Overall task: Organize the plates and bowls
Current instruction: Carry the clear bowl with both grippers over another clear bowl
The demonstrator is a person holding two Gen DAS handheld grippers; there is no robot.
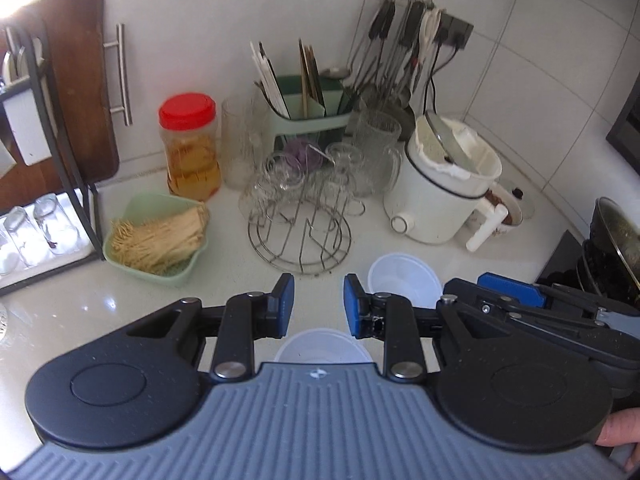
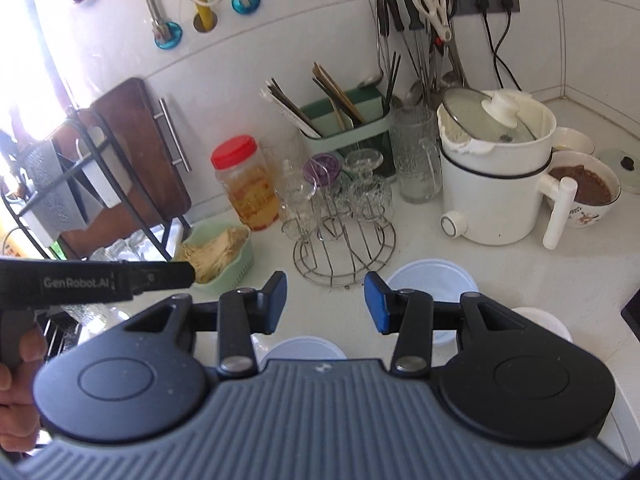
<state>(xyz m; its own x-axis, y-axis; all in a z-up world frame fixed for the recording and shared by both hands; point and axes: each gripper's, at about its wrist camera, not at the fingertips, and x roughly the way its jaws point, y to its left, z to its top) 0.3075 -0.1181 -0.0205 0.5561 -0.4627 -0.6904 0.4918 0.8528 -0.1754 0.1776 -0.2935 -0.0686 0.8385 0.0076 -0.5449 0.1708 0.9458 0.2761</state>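
Three white plastic bowls stand upright on the white counter. In the left wrist view one bowl [image 1: 404,280] lies just right of my left gripper [image 1: 319,304] and another [image 1: 324,346] sits below its fingers. My left gripper hangs above the counter, open, with nothing between its blue pads. My right gripper [image 1: 480,289] is close on its right. In the right wrist view my right gripper [image 2: 326,302] is also open with nothing in it, above a near bowl [image 2: 304,350], a far bowl [image 2: 432,280] and a third bowl [image 2: 540,320] at the right.
Behind the bowls stand a wire rack of glass cups [image 2: 344,220], a white electric pot [image 2: 496,184], a bowl of brown food [image 2: 584,192], a red-lidded jar [image 2: 244,184] and a green basket [image 1: 156,236]. A black dish rack [image 1: 48,152] is at the left, dark pots [image 1: 612,252] at the right.
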